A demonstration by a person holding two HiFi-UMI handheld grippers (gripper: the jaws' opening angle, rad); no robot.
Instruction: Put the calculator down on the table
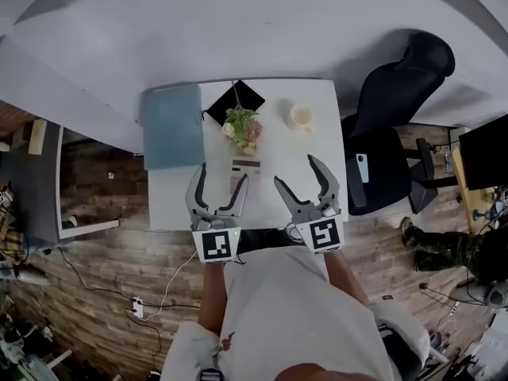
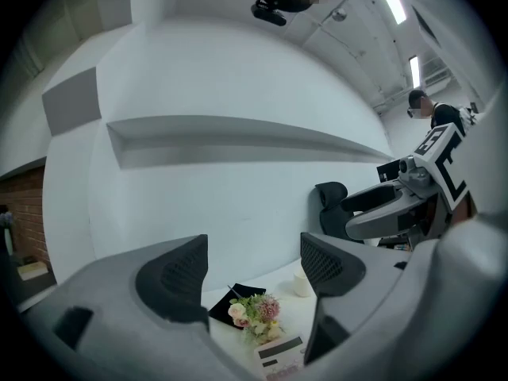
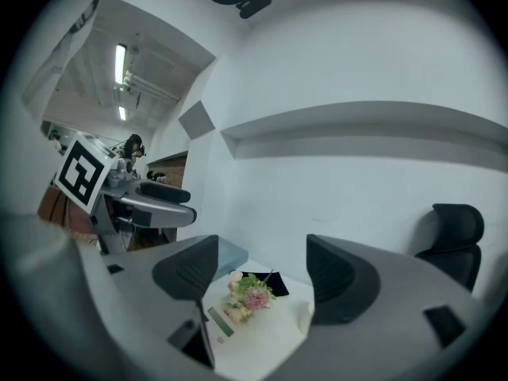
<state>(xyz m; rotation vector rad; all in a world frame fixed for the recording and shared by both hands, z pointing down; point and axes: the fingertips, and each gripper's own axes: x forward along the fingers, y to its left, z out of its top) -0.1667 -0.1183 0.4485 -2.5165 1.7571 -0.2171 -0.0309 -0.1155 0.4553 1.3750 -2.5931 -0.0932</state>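
Left tongs and right tongs spread, empty, calculator flat on table, long axis toward flowers, display end farthest

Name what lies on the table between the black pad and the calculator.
A small bunch of flowers lies between the black pad and the calculator, seen in the head view.

White rectangular table, top mostly bare toward the near edge. Lying on it: a blue-grey box covering the left end; a black pad at the far edge, turned cornerwise; flowers touching the pad's near corner; and a pale cup to their right, standing apart. The calculator lies flat near the middle, just on the near side of the flowers.
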